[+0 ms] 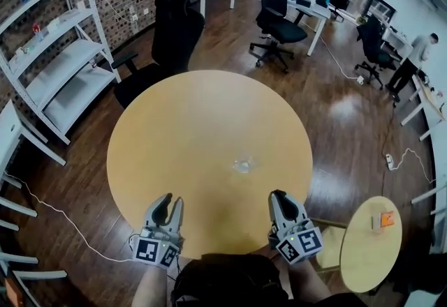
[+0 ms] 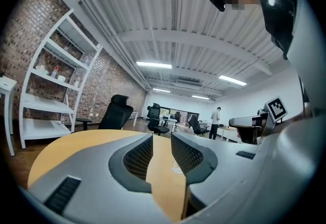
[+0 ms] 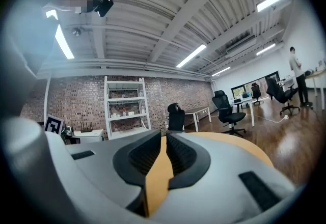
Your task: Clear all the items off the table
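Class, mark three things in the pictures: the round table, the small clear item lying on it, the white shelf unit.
round table point(image 1: 174, 131), head view, bare top.
small clear item point(image 1: 242, 165), head view, its middle.
white shelf unit point(image 1: 66, 65), head view, a middle board.

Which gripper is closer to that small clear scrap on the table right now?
Right. The right gripper is at the table's near edge, just below and right of the small clear scrap. The left gripper is farther away, below and left of it.
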### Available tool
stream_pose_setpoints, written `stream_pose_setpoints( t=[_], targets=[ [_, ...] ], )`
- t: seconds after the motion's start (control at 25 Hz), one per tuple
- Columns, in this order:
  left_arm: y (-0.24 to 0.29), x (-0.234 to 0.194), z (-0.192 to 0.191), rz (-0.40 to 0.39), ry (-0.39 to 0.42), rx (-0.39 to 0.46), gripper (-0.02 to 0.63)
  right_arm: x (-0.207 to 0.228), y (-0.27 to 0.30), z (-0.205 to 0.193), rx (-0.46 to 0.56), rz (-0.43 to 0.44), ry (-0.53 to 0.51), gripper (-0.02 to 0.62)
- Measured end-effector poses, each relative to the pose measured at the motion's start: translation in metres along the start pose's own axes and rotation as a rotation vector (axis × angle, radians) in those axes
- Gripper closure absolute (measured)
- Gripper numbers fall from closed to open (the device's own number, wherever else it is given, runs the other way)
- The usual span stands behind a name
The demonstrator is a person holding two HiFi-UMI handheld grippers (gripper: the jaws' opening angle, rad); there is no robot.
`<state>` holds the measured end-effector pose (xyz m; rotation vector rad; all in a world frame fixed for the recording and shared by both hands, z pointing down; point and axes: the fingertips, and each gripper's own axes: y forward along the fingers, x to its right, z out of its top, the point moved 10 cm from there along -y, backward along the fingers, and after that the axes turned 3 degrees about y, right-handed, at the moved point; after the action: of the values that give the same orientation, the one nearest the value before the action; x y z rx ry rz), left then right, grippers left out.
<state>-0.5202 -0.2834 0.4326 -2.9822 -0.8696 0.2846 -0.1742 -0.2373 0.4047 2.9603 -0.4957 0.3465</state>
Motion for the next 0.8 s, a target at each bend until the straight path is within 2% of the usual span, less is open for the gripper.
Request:
stream_pose_setpoints(
  t=[0.08, 0.12, 0.24, 0.56, 0.8],
  targets=[
    [0.008, 0.004, -0.004, -0.063, 0.008, -0.011, 0.483, -0.001, -0.007, -0.004, -0.001, -0.034, 0.006, 0.558],
    [0.013, 0.004, -0.008, -0.089, 0.009, -0.022, 0.443, -0.001, -0.010, -0.006, 0.001, -0.050, 0.024, 0.558],
    [0.029, 0.007, -0.022, -0.127, 0.001, -0.068, 0.431, 0.005, -0.016, -0.014, -0.012, -0.088, 0.073, 0.558],
    [0.103, 0.034, -0.069, -0.106, 0.040, -0.215, 0.433, 0.054, -0.011, -0.021, -0.083, -0.135, 0.108, 0.558],
    [0.166, 0.046, -0.109, -0.107, 0.151, -0.313, 0.433, 0.088, -0.009, -0.040, -0.160, -0.149, 0.194, 0.558]
  ],
)
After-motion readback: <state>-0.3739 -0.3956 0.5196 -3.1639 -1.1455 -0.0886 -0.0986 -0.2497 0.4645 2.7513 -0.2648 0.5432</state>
